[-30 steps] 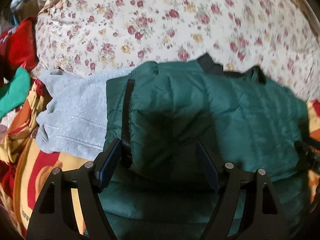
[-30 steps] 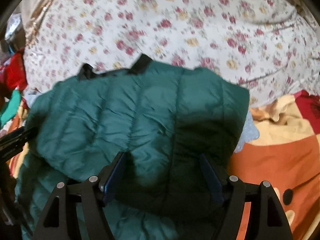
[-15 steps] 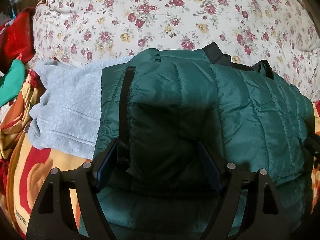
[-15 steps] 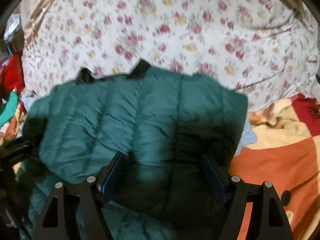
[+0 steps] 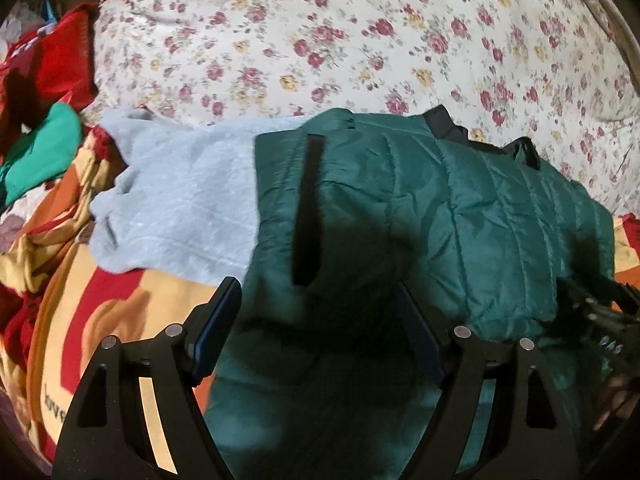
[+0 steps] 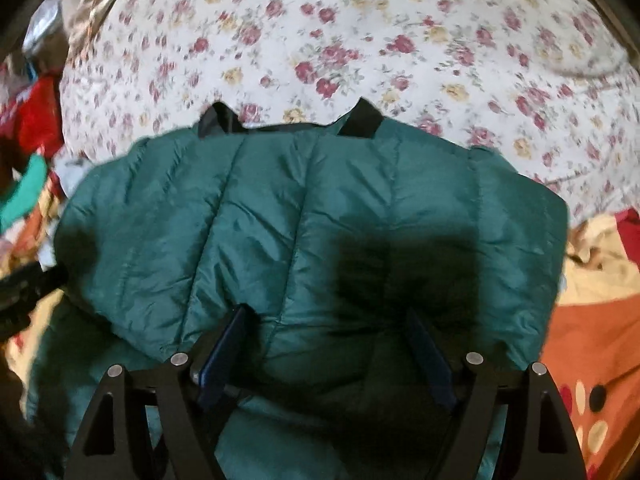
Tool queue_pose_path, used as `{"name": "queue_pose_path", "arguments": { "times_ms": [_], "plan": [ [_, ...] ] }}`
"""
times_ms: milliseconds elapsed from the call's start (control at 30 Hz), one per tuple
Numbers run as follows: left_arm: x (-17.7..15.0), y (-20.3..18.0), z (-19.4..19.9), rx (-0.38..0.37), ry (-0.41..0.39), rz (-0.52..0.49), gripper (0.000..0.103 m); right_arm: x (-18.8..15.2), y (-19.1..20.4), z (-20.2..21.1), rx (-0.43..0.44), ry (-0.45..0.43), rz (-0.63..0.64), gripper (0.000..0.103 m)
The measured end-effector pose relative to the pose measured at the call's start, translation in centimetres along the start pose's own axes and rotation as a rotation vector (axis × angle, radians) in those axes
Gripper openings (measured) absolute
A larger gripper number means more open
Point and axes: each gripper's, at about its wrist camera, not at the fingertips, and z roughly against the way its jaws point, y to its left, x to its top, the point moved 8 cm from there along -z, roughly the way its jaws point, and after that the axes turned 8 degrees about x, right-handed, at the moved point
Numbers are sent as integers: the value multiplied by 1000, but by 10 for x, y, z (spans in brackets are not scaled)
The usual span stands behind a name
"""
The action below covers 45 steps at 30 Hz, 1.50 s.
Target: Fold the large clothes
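A dark green quilted puffer jacket (image 5: 460,208) lies folded over on the bed, with a black strip (image 5: 308,208) down its left side and black collar trim at the far edge. It fills the right wrist view (image 6: 304,232) too. My left gripper (image 5: 316,320) is open, its fingers spread just above the jacket's near left part. My right gripper (image 6: 328,336) is open, its fingers spread over the jacket's near right fold. The right gripper shows at the right edge of the left wrist view (image 5: 600,308).
A light grey sweatshirt (image 5: 180,208) lies partly under the jacket's left side. A floral quilt (image 5: 360,40) lies behind. An orange, red and yellow blanket (image 5: 100,308) covers the bed. Red and green clothes (image 5: 44,136) are piled at the far left.
Both grippers have drawn back a little from the jacket and stay open. The jacket's folded top layer has settled flat. The left view has shifted slightly right.
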Motion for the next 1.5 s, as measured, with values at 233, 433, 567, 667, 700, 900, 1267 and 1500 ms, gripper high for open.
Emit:
{"name": "queue_pose_path", "arguments": {
  "times_ms": [233,433,567,667,700,900,1267,1500],
  "plan": [
    [-20,11,33,0,-13,-3,79,-26,-3,67,1,-25,5,79],
    [-46,22,59,-6,-14,3,79,-59,-4,102,24,-65,-60,79],
    [-64,30,72,-3,-13,6,79,-79,5,112,42,-77,-75,79],
    [-74,36,80,-3,-15,9,79,-93,12,118,47,-78,-72,79],
    [-78,38,82,-2,-17,10,79,-97,14,121,45,-82,-71,79],
    [-100,48,97,3,-24,0,79,-122,23,138,57,-87,-72,79],
    [-137,62,114,22,-27,-23,79,-156,32,148,50,-77,-40,82],
    [-157,67,114,34,-7,-48,79,-172,27,152,43,-56,-46,82]
  ]
}}
